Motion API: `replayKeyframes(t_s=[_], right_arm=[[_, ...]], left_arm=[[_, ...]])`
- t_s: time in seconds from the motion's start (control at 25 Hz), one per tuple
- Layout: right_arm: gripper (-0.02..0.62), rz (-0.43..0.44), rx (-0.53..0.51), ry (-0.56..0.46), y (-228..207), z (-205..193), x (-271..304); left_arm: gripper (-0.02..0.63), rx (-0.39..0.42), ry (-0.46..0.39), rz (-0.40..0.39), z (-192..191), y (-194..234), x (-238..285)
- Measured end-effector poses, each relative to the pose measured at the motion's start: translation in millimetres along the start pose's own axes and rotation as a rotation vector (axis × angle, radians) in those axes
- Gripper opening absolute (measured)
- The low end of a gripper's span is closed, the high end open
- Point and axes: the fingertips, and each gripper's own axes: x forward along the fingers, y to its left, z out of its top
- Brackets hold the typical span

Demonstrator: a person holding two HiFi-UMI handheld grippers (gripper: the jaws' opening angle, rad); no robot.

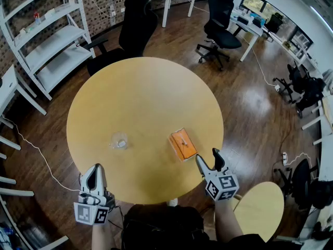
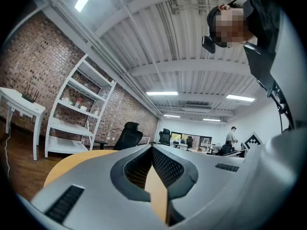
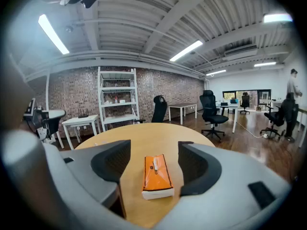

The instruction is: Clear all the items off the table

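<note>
The left gripper point(image 1: 95, 172) is closed on nothing at the near edge of the tabletop point(image 1: 140, 87). A small clear thing point(image 1: 119, 141), perhaps a cup, lies ahead of it. The orange tissue pack point(image 1: 183, 144) lies just ahead of the right gripper point(image 1: 207, 156), which is the nearer one. Its long axis runs along that gripper's aim, framed by the wide-apart, empty jaws.

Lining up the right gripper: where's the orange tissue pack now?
Head view: orange tissue pack lies near the round table's right front edge, just ahead of the right gripper, clear cup to its left.
</note>
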Motion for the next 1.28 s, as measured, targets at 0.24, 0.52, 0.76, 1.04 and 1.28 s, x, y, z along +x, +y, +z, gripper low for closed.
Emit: replayKeyframes(t_s=[0.24,0.52,0.76,1.04,1.28], right_arm=[[0.396,0.027,-0.036,0.177,-7,-38,76],[0.446,0.029,-0.15,0.437,-18,-100,148],[0.494,0.041,-0.231,0.588,-14,-129,175],[0.491,-0.014,-0.3,0.682,-29,-154,186],[0.44,-0.002,-0.328,0.649,-8,-140,182]], left_arm=[[0.002,-0.016,0.023,-0.007,-11,13,17],[0.002,-0.02,0.121,0.006,-31,36,8],[0.002,-0.054,0.193,0.047,-49,67,4],[0.002,-0.113,0.268,0.058,-68,61,-11],[0.002,-0.152,0.249,0.057,-56,58,-15]])
